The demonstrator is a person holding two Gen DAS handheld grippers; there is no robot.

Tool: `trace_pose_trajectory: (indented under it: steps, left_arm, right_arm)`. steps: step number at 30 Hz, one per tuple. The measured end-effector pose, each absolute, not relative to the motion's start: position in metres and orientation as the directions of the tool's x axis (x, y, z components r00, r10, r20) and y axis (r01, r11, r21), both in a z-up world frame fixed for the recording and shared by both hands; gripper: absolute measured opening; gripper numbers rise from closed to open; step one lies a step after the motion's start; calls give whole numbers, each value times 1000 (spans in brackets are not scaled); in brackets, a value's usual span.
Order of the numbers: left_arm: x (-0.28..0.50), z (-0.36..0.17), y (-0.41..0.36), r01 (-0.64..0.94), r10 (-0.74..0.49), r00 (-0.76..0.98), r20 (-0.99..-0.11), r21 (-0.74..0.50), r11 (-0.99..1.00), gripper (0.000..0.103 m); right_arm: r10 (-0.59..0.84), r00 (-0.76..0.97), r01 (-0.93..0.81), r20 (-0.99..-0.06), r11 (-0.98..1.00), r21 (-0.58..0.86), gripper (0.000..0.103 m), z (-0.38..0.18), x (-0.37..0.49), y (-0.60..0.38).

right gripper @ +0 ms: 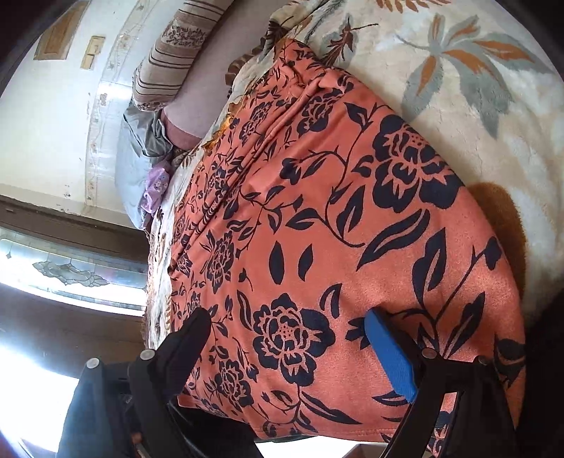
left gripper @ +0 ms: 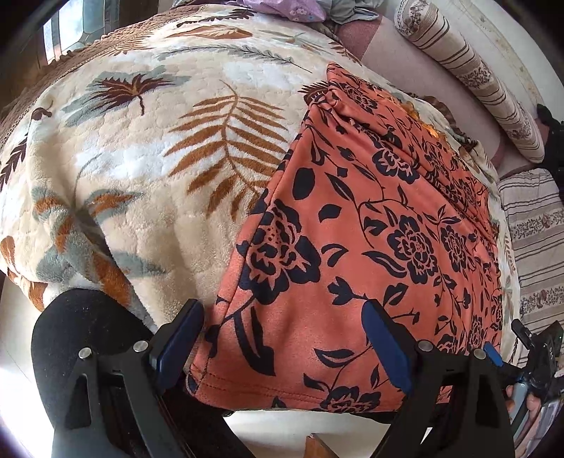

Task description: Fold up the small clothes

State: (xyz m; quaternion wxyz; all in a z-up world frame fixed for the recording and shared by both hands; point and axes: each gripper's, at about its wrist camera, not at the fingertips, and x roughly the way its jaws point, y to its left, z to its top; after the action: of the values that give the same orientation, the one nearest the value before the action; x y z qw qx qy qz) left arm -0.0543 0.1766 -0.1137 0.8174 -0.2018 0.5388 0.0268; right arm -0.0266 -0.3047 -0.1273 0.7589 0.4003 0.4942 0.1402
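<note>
orange floral garment (left gripper: 359, 225) flat on leaf-print blanket (left gripper: 148, 148) | left claw (left gripper: 282, 345), right claw (right gripper: 292, 356) spread apart over its near hem, gripping nothing | hem's underside hidden

The garment (left gripper: 370, 246) is terracotta orange, printed with navy-black roses, leaves and trailing vines. The blanket (left gripper: 158, 141) beneath is cream plush with rust-brown fern fronds, grey-green leaves and dark maroon sprigs. The bolster cushion (left gripper: 469, 77) shows cream and brown stripes with floral bands. A small cloth (left gripper: 292, 8) at the far edge looks lilac, perhaps flower-printed. The gripper pads (right gripper: 387, 356) are blue on black fingers.
</note>
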Motion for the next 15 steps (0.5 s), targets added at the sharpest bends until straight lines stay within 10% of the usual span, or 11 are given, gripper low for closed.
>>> trace_pose_trajectory:
  steps: [15]
  left_arm:
    - [-60,-119,183,-230,-180,391,-902,-286,930,91]
  right_arm:
    - [619,215,178,-756,736,653,90,-145,-25,-382]
